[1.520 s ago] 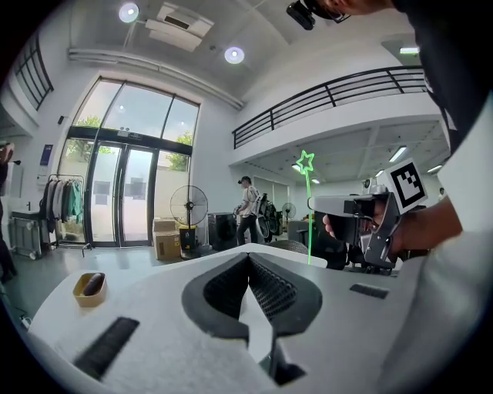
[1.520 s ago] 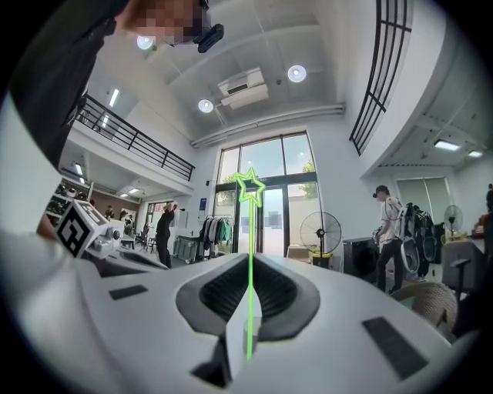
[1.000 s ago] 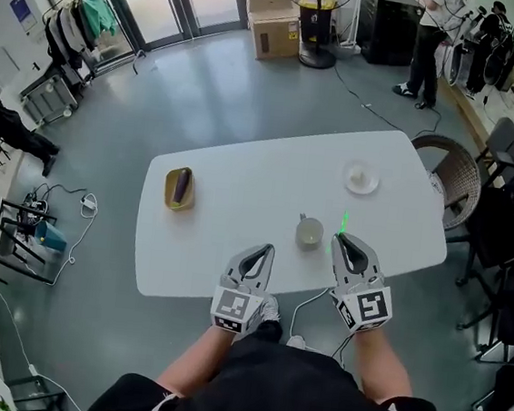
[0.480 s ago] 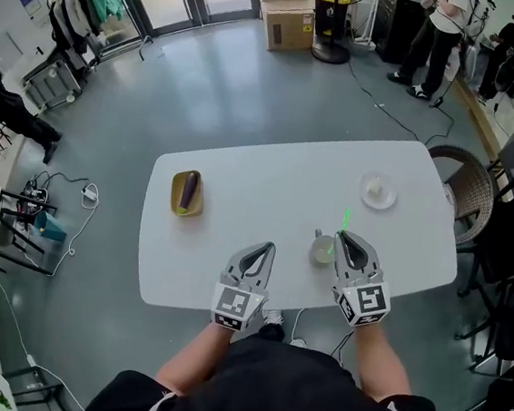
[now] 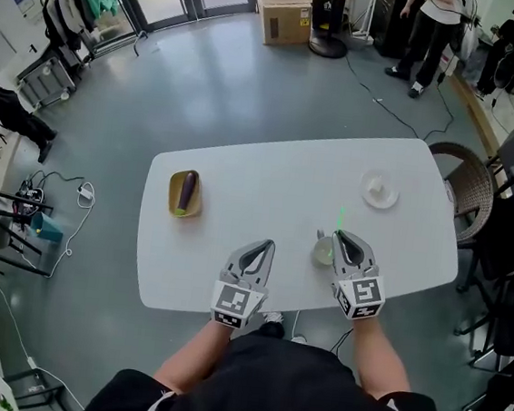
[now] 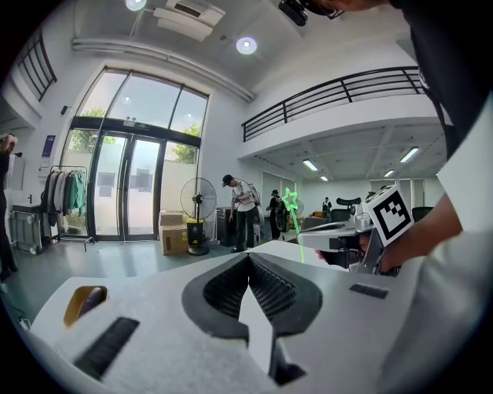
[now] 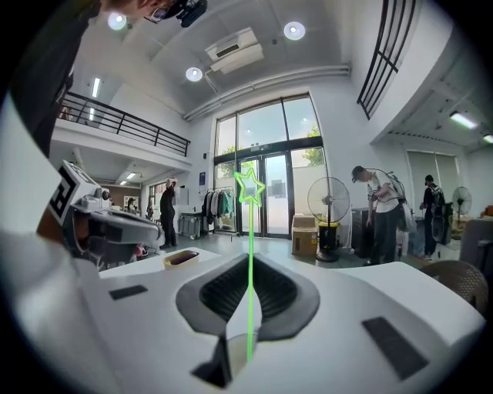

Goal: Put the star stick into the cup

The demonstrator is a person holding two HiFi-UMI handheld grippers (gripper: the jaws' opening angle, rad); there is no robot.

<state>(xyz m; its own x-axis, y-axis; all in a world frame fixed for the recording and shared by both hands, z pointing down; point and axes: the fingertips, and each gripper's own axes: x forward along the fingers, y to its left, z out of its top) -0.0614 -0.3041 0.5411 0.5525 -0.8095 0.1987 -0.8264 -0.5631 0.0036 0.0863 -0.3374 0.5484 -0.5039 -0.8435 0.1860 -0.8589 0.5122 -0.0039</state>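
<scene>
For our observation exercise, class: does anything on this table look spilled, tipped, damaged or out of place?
Nothing stands out. The cup stands upright on the table, the yellow bowl and the white plate sit flat, and no spill shows. The star stick is clamped upright in the right hand-held gripper.

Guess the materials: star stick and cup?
Star stick: likely translucent plastic, neon green; it glows against the light, and the rod is thin and straight. Cup: pale, matte-looking, possibly ceramic or plastic; too small in the head view to tell.
</scene>
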